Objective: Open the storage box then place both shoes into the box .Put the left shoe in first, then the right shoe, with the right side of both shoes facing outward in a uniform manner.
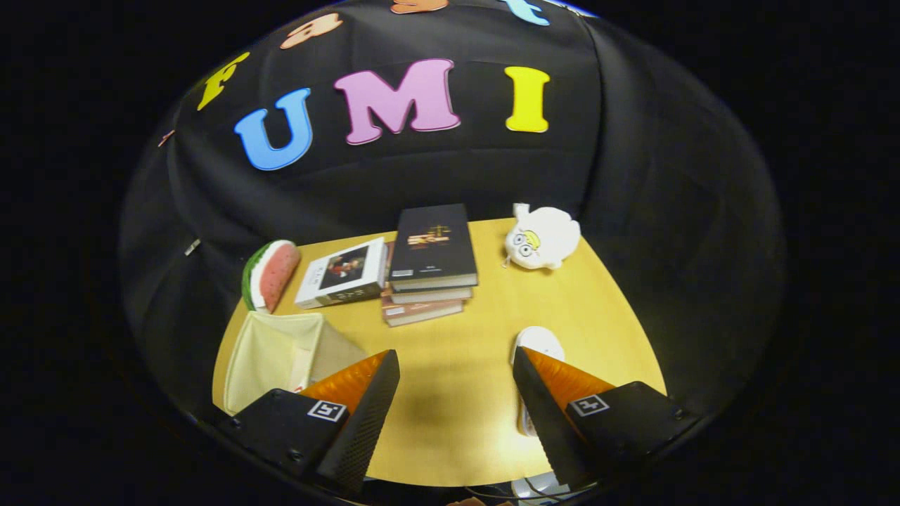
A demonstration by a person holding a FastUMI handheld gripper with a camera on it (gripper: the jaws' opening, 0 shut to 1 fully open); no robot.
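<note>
My gripper (455,372) hangs open above the wooden table (450,351), with bare tabletop between its two orange-and-black fingers. A cream fabric storage box (271,355) stands open at the table's left, just beyond and partly behind the left finger (365,393). A white shoe (538,343) lies on the table behind the right finger (548,393), which hides most of it; its toe shows past the fingertip. Another white shape shows below the right finger, too hidden to identify.
A stack of books (430,270) with a dark cover on top sits at the table's back middle, a white-covered book (342,274) beside it. A watermelon-slice plush (271,274) lies behind the box. A white plush toy (541,237) sits at the back right.
</note>
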